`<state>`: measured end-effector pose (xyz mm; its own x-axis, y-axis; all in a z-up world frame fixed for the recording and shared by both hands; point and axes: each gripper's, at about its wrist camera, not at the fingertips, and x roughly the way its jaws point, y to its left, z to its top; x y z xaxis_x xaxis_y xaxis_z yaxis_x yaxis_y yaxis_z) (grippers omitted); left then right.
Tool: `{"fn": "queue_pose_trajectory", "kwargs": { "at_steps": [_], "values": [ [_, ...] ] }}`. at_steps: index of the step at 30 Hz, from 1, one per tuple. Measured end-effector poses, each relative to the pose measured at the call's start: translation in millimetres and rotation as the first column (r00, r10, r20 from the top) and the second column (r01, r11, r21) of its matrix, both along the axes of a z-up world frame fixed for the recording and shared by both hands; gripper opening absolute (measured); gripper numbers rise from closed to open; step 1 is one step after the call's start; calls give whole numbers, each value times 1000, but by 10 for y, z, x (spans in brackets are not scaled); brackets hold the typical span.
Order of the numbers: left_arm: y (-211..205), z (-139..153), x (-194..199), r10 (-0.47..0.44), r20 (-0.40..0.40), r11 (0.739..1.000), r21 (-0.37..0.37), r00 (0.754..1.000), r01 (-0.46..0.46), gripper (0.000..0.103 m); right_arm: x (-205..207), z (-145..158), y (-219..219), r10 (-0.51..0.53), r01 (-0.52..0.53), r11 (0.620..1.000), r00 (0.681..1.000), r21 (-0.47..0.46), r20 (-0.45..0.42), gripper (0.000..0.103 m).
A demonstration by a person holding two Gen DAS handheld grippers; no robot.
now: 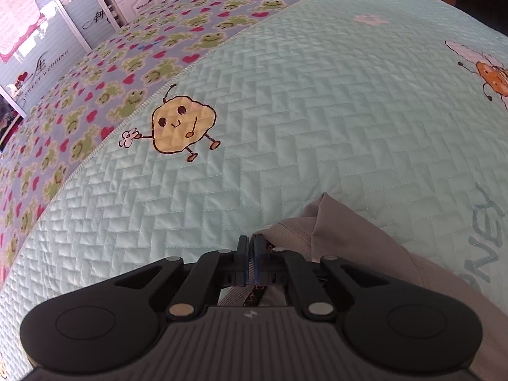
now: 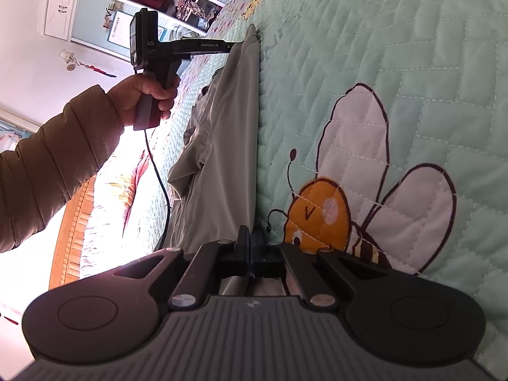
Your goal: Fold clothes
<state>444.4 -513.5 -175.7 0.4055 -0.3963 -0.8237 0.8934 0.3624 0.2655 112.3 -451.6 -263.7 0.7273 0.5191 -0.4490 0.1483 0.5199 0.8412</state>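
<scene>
Item — grey garment (image 2: 222, 146), lying on our mint quilt (image 1: 285, 111), beside the quilt's bee print (image 2: 333, 209). We hold it at two ends: left gripper (image 1: 250, 244) clenched on its collar edge, right gripper (image 2: 250, 238) clenched on its near hem — both pinching cloth.

A bed under a mint quilted cover (image 1: 301, 101) carries a grey garment (image 2: 228, 133) lying stretched along it.
</scene>
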Motion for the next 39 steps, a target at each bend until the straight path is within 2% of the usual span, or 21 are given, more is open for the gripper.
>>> {"fn": "queue_pose_trajectory", "kwargs": {
  "at_steps": [3,5,7,8,9,12,15,16,19,20,21,25,26,27,28,33,39],
  "values": [
    [20,-13,-22,8,5,1000,-16,1000,-7,2,-10,108,-107,-30,30,999,999,37,-11,4],
    [37,-17,-29,2,11,1000,-27,1000,-1,1,2,322,-258,-70,70,998,997,10,38,19],
    [57,-21,-26,-8,12,999,-36,1000,8,2,73,565,-437,-107,111,993,989,-35,106,26],
    [69,-21,-20,-8,9,999,-43,1000,8,2,226,646,-538,-116,123,991,987,-57,115,35],
    [77,-20,-12,-5,4,999,-49,1000,5,1,418,711,-627,-120,130,988,985,-84,121,38],
    [90,-22,-1,-3,-5,998,-56,1000,3,2,1261,763,-810,-95,115,978,989,-175,117,42],
    [95,-30,-5,-10,-5,998,-54,1000,9,1,2120,602,-980,-109,118,991,986,-63,128,41],
    [96,-33,-7,-12,-5,998,-54,1000,12,2,2360,527,-1001,-113,117,992,988,-37,106,40],
    [110,-35,23,-10,-23,998,-61,1000,9,1,2790,373,-978,-93,95,994,995,-55,35,38],
    [114,-36,34,-10,-29,998,-64,1000,8,1,2913,325,-968,-82,82,995,997,-61,13,32],
    [122,-36,52,-7,-39,998,-69,999,4,1,3012,285,-956,-66,66,996,998,-57,-2,31],
    [151,-42,74,-5,-58,996,-88,998,0,1,3100,269,-884,1,-1,999,1000,-36,-9,31],
    [154,-45,67,-9,-55,996,-89,998,5,1,3114,272,-870,10,-10,999,1000,-41,-10,27],
    [157,-47,60,-12,-52,996,-90,999,7,1,3125,268,-857,13,-13,999,1000,-50,-15,22],
    [158,-50,55,-14,-49,996,-89,999,10,1,3129,263,-838,14,-15,998,1000,-61,-26,1],
    [154,-62,45,-22,-36,996,-84,999,19,2,2994,341,-784,-59,56,987,998,-154,-16,0],
    [106,-50,-4,-15,17,998,-65,1000,16,4,3027,227,-838,-81,77,989,996,-124,-24,0]
  ]
}}
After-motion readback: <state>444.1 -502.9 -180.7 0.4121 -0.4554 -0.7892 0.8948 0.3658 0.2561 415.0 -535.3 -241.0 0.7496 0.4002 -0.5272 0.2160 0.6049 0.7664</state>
